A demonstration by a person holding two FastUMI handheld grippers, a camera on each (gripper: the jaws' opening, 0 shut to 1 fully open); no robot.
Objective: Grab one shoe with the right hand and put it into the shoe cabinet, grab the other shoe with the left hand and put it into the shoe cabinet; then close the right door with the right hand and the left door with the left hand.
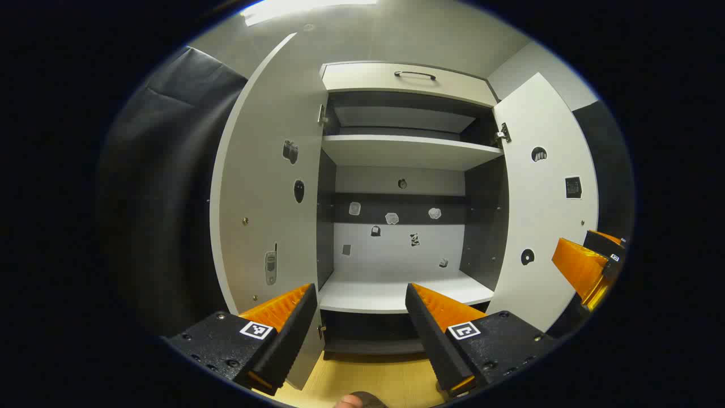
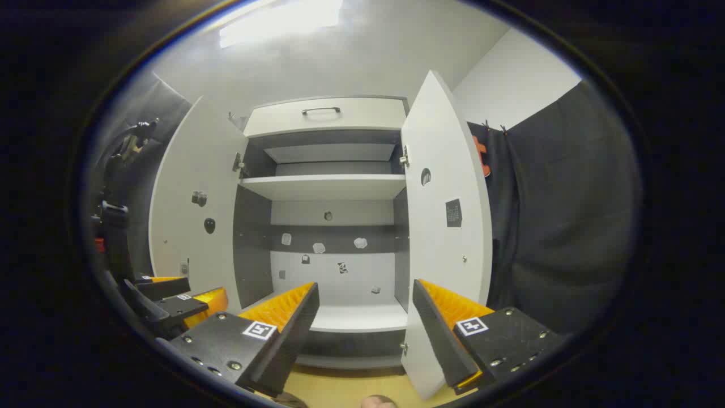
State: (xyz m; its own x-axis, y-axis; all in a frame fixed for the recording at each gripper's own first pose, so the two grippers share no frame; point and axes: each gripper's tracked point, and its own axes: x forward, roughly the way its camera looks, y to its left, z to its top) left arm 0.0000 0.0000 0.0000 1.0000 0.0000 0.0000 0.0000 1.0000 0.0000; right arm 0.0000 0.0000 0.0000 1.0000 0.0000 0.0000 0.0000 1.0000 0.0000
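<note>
**Trainee:** What is the status of both tools?

**Onlooker:** The left gripper (image 1: 359, 317) is released, fingers spread wide, nothing between them. The right gripper (image 2: 365, 317) is the same: spread, holding nothing. Both point straight into the shoe cabinet (image 1: 396, 150), which stands ahead of them with both doors swung out.

**Trainee:** Where are the shoes?

**Onlooker:** I cannot place them. The lower shelf (image 1: 396, 294) ahead of the fingers is bare, and so is the shelf above it. At the very bottom edge of each gripper view, below the fingers, a rounded shape sits on the wooden floor (image 1: 368, 377); it is cut off, so I cannot tell whether it is a shoe.

**Trainee:** So which step applies?

**Onlooker:** In my judgement, the first: fetch a shoe with the right tool. Procedure:
1. Tilt the right gripper downward until a shoe is centred between its fingers.
2. Keep the fingers spread until they straddle the shoe, then clench across its width.
3. Carry it between the left door (image 2: 192, 221) and the right door (image 2: 444, 226). The right door's edge lies just beside the right-hand finger, so swing wide of it.

**Trainee:** Any hazard?

**Onlooker:** The left tool hangs near, just off the right gripper's left finger. Hold it aside during the reach.
</note>
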